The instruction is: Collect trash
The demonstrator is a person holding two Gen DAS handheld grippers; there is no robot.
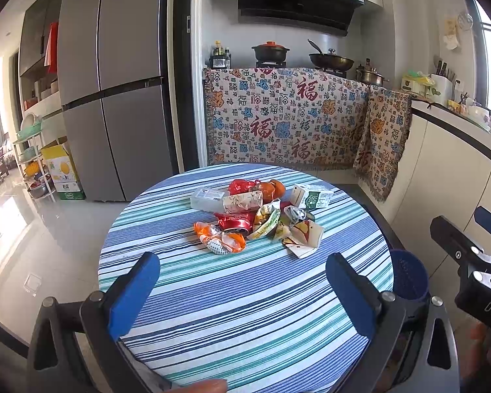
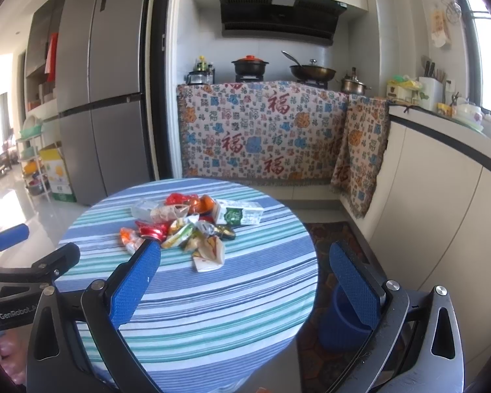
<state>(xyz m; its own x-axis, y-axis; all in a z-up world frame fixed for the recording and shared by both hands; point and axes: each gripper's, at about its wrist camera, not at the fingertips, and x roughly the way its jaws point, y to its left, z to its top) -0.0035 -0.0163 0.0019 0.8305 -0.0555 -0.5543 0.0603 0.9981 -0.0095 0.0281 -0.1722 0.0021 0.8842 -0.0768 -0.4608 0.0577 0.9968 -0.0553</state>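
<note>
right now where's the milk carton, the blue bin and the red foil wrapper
milk carton (image 1: 311,196), left wrist view, on its printed side face
blue bin (image 2: 342,324), right wrist view, on its outer wall beside the table
red foil wrapper (image 1: 235,222), left wrist view, on its crumpled middle

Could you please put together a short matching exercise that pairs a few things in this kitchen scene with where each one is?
Things:
1. milk carton
2. blue bin
3. clay pot
4. yellow cardboard box

Places:
A. on the floor beside the round table
B. on the stove under the hood
C. on the floor next to the fridge
D. on the striped tablecloth at the far edge of the trash pile

Pairs: 1-D, 2-A, 3-B, 4-C
</note>
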